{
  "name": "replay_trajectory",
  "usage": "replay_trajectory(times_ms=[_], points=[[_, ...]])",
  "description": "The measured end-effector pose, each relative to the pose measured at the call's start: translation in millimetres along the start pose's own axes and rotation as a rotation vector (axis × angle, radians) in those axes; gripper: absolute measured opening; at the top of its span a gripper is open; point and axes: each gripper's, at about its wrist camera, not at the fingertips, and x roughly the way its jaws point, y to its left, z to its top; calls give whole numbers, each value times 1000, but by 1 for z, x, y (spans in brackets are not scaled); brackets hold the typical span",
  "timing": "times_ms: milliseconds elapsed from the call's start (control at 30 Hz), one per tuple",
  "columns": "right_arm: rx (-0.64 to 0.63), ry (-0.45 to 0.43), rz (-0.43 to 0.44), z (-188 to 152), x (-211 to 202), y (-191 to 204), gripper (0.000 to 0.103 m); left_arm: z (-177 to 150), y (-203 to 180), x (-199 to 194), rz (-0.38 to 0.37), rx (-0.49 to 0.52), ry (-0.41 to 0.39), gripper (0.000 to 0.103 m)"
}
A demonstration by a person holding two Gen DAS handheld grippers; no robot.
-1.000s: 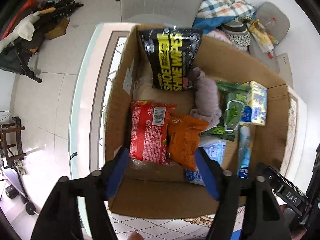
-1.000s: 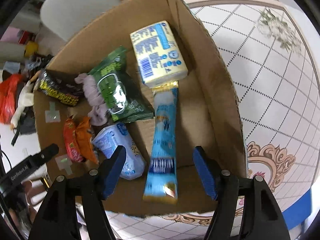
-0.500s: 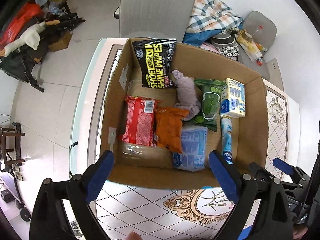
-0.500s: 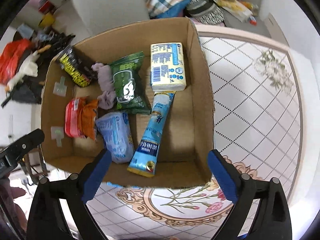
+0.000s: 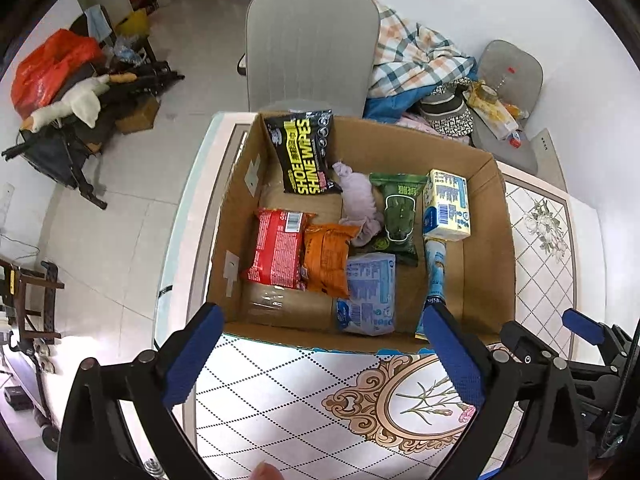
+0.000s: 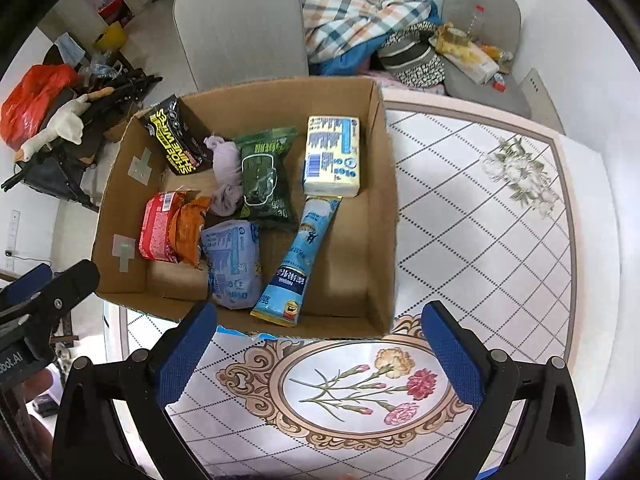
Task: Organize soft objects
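A cardboard box (image 5: 486,240) (image 6: 382,184) stands on the tiled table and holds several soft packs: a black shoe-wipes pack (image 5: 306,152), a red pack (image 5: 276,248), an orange pack (image 5: 326,258), a lilac cloth (image 5: 360,200), a green wipes pack (image 6: 262,176), a yellow tissue pack (image 6: 332,156), a pale blue pack (image 6: 232,264) and a blue tube (image 6: 298,256). My left gripper (image 5: 320,354) is open and empty, above the table in front of the box. My right gripper (image 6: 320,354) is open and empty, likewise in front of the box.
The table (image 6: 480,240) has a floral tile pattern and extends right of the box. A grey chair (image 5: 312,44) stands behind the table. Clothes and clutter lie on a seat (image 5: 504,80) at the back right. Bags and gear sit on the floor (image 5: 60,92) at left.
Both grippers have pulled back and up out of the box, and their jaws have opened wider. The packs in the box have not moved.
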Motion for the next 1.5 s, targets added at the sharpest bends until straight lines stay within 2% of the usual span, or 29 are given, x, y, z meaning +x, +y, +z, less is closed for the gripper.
replay_trajectory(times_ms=[200,367,667,933,1233,1500], points=[[4,-22,-2,-6,-15,-10,103,-5,-10,-17,17,19,-34,102],[3,-48,14,-15,-41,-16,103,-14,-19,-58,10,31,-88,102],[-29,-207,37,-48,-145,-21,103,-42,-28,-135,26,43,-195,102],[-73,-300,9,-69,-206,-12,103,-58,-28,-176,16,39,-232,102],[-70,-359,11,-85,-242,-11,103,-71,-28,-204,16,28,-278,102],[-51,-368,-4,-89,-249,-18,103,-78,-28,-207,30,34,-280,102]])
